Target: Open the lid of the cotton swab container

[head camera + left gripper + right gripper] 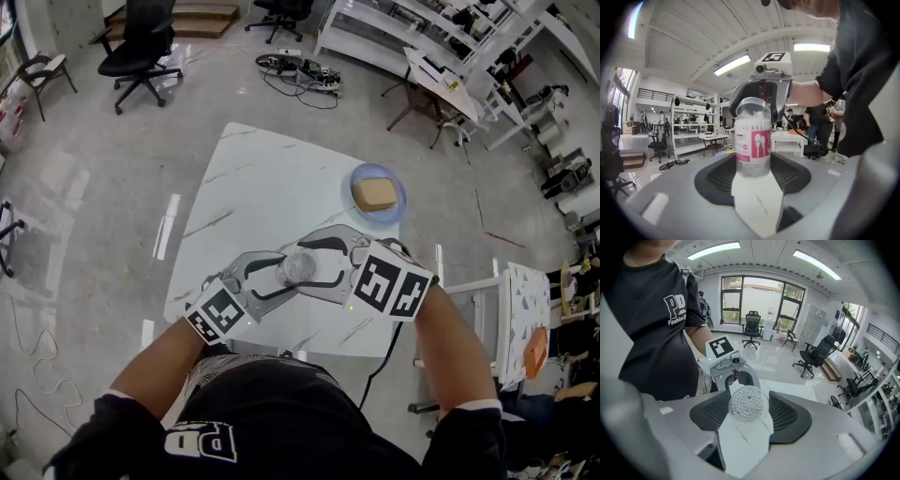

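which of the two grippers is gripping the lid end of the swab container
The right gripper: its jaws sit round the clear lid atop the clear cylindrical cotton swab container, while the left gripper clamps the pink-labelled body below.

Left gripper (269,276) and right gripper (317,256) are covering most of the cotton swab container (298,268); label (753,144) print is showing too small to read.

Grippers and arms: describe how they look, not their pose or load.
The left claw and right claw are light grey two-jaw shells with dark ribbed inner pads. Each carries a cube of black-and-white square markers. A black cable hangs below the right one. The person wears a black short-sleeved T-shirt with white lettering.
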The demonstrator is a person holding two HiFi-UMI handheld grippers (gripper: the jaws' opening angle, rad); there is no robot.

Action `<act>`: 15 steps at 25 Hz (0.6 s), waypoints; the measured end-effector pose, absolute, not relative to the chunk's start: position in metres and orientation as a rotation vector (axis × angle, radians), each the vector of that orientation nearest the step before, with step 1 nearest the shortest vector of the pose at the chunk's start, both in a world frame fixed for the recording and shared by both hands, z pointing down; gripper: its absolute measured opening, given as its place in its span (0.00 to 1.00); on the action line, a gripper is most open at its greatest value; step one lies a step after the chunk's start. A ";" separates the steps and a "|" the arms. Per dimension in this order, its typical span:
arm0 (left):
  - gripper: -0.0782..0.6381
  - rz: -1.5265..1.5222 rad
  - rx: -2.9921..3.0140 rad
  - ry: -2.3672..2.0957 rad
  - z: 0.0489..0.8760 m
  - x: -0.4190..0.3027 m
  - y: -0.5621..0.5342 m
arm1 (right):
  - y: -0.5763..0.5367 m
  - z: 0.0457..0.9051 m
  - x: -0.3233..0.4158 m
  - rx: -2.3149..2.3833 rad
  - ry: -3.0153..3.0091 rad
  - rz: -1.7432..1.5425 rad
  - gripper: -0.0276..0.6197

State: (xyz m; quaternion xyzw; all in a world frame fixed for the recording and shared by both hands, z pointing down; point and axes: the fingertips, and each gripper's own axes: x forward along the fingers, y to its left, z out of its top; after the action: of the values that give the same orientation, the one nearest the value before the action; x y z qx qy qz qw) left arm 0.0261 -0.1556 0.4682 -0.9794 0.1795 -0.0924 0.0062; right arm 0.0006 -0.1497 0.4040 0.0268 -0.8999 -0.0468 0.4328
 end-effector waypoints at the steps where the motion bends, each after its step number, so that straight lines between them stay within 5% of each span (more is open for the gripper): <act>1: 0.51 -0.289 -3.063 0.563 0.467 0.026 -0.156 | -0.151 0.400 0.001 0.074 -2.252 -0.119 0.44; 15: 0.51 -0.278 -3.059 0.583 0.464 0.028 -0.168 | -0.165 0.387 0.021 0.165 -2.301 -0.090 0.44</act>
State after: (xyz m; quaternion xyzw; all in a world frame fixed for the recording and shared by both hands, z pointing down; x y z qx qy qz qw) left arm 0.0284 -0.1677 0.4641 -0.9784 0.1864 -0.0887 0.0074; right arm 0.0209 -0.1651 0.3872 0.0655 -0.9115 -0.0356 0.4045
